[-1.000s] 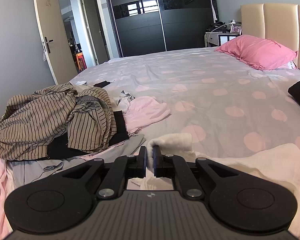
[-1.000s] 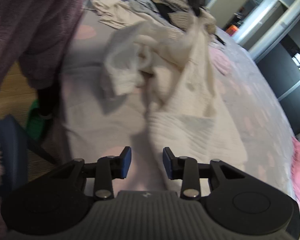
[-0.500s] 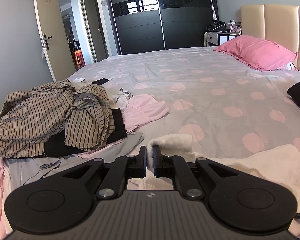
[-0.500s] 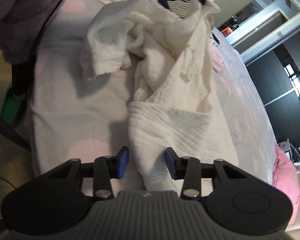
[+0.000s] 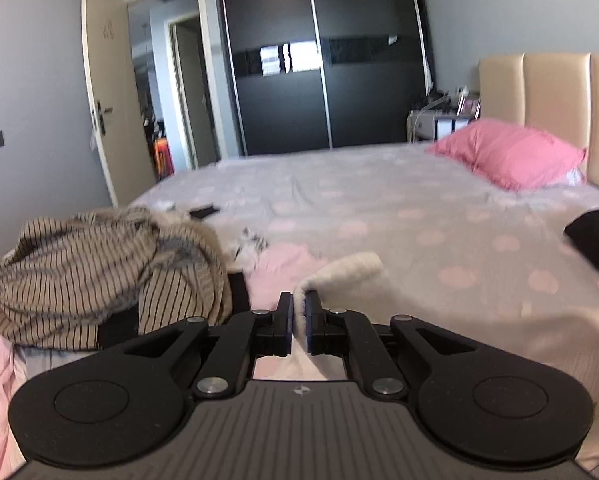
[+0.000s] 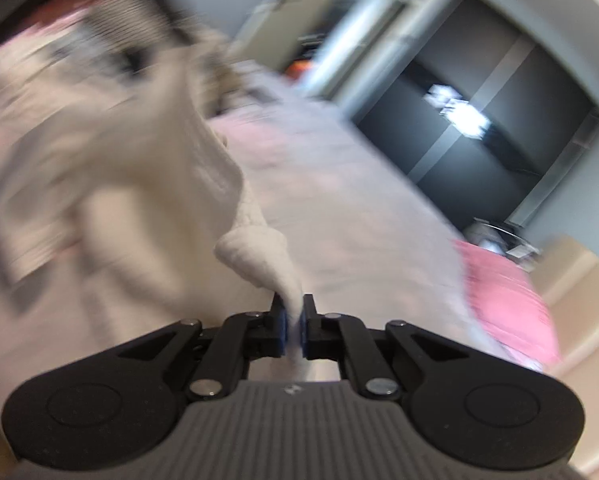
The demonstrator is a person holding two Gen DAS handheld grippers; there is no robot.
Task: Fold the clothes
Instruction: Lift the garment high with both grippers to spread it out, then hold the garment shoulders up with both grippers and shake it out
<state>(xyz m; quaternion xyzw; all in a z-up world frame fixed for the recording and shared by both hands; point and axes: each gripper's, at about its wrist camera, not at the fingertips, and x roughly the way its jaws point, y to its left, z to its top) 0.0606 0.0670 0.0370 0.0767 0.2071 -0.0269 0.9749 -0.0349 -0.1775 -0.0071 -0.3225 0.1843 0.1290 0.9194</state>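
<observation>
Right claw (image 6: 293,322): jaws have just been closing, now clenched on a bunched edge of the cream garment (image 6: 255,252); half a second ago they stood apart with the cloth only between them. The right view has also tipped up, and is blurred.

Left claw (image 5: 296,320): clamped on another edge of the garment (image 5: 339,270), as before.

Garment sits at the near edge of the bed (image 5: 379,200), beside the striped pile (image 5: 79,272).

Judgement: both ends held; spreading can start.
</observation>
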